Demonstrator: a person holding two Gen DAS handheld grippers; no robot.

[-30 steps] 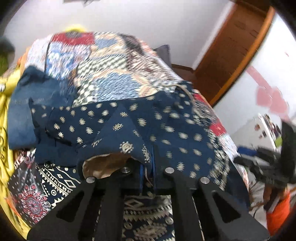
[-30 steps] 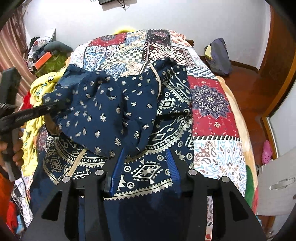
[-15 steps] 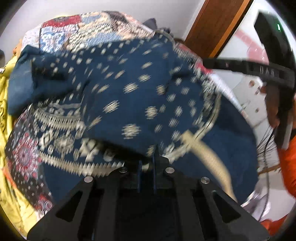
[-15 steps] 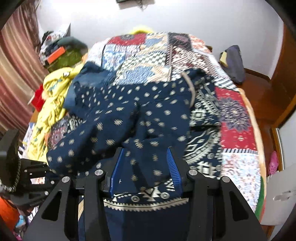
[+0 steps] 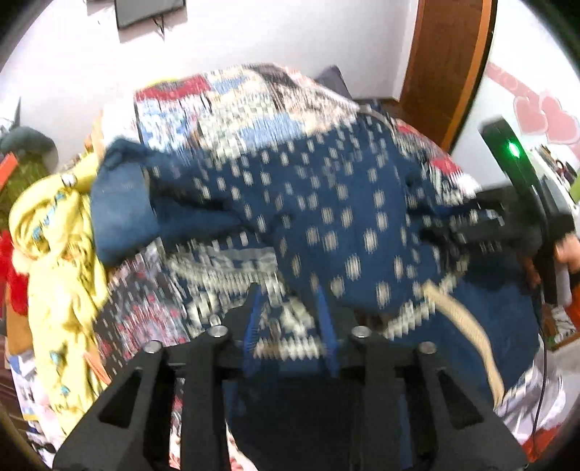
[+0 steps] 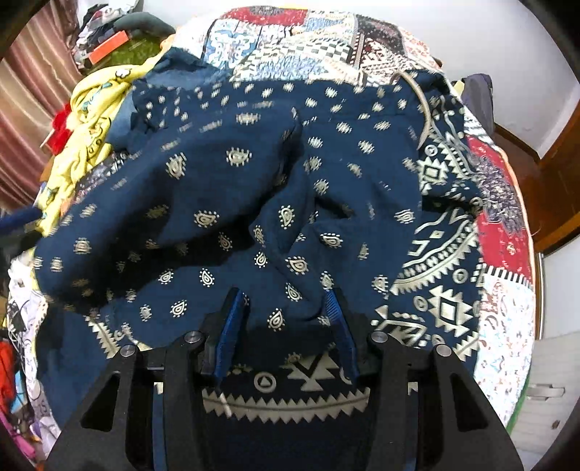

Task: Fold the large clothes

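Here navy garment [image 6: 224,188] lies bunched, axis unclear.

A bed under a patchwork quilt of red, blue and white printed squares [image 6: 504,232] fills the room's middle. White plastered walls [image 5: 253,40] rise behind it. A dark flat screen [image 5: 148,11] hangs at 11 o'clock in the left view, a brown wooden door frame [image 5: 449,69] stands at 1 o'clock. In the right view, striped maroon curtains [image 6: 25,108] hang at 9 o'clock and reddish-brown floor [image 6: 514,145] shows at 2 o'clock.
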